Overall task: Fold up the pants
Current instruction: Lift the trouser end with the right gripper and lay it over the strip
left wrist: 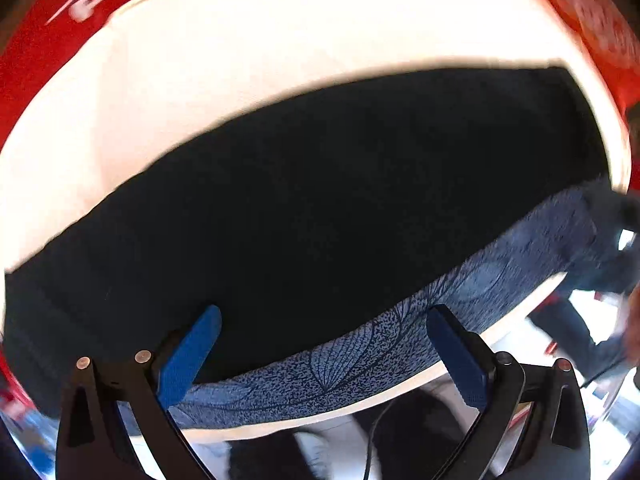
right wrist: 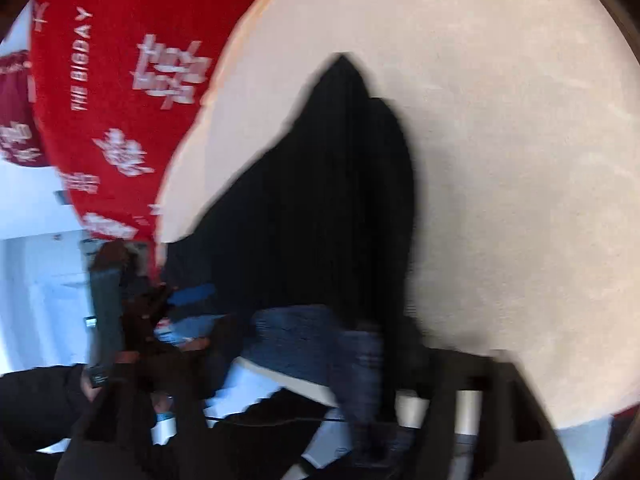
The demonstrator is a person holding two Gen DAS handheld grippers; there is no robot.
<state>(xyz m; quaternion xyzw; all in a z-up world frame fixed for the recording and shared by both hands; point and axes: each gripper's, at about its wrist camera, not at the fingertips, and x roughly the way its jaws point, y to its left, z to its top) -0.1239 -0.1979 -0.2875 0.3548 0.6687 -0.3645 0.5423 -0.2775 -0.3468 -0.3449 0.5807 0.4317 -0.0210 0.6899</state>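
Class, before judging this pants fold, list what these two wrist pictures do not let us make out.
- Right wrist view: right gripper smeared by motion blur; fingertips indistinct.
- Right wrist view: pants run under the blurred gripper, near end hidden.
- Left wrist view: left gripper open over patterned waistband; contact unclear.
- Left wrist view: red cloth lettering blurred, cut by the edge.

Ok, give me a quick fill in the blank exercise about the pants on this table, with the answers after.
1. The dark pants lie on a ____ colored tabletop.
2. Their patterned waistband is ____ in color.
3. The left gripper has its jaws ____, with nothing pinched.
4. The cloth beyond the table is ____ with white lettering.

Answers: cream; blue; open; red
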